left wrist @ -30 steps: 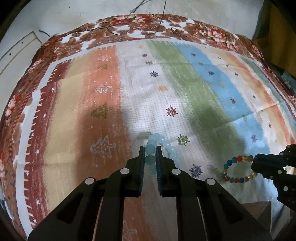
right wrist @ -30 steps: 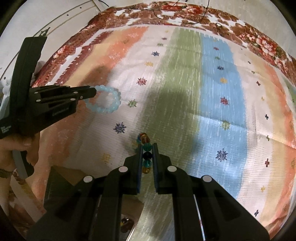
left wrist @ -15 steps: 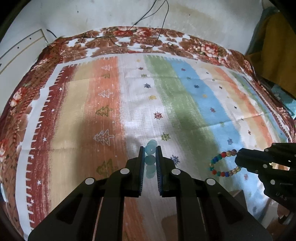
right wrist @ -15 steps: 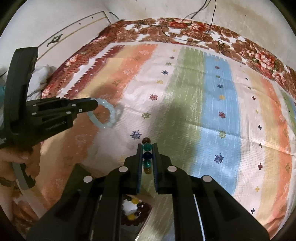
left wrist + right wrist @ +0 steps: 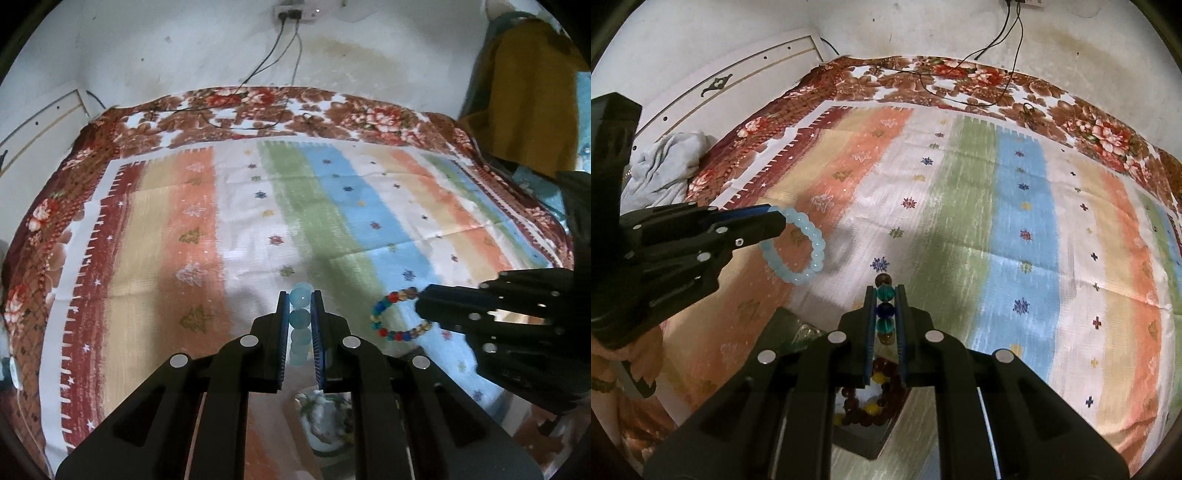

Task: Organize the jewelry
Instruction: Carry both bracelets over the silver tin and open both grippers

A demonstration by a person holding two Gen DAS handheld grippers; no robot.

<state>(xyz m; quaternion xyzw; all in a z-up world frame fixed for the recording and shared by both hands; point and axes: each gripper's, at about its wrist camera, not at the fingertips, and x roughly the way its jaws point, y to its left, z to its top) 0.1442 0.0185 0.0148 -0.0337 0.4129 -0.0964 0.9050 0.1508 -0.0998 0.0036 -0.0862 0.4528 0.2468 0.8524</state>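
Observation:
My left gripper (image 5: 299, 299) is shut on a pale blue bead bracelet (image 5: 300, 319) and holds it above the striped cloth. In the right wrist view that bracelet (image 5: 798, 245) hangs as a ring from the left gripper (image 5: 777, 223). My right gripper (image 5: 885, 291) is shut on a multicoloured bead bracelet (image 5: 885, 312); in the left wrist view that bracelet (image 5: 395, 315) hangs from the right gripper (image 5: 421, 301). Below the right gripper a dark box (image 5: 860, 439) holds a brown and yellow bead bracelet (image 5: 871, 406).
A striped cloth (image 5: 314, 206) with a floral border covers the surface. Cables (image 5: 280, 55) run down the back wall. A grey bundle of cloth (image 5: 665, 166) lies at the left edge. A yellow garment (image 5: 524, 92) hangs at the right. A patterned container (image 5: 325, 421) sits under the left gripper.
Both grippers have risen and drawn back from the cloth, each carrying its bracelet. The wall and the dark box with beads have come into view.

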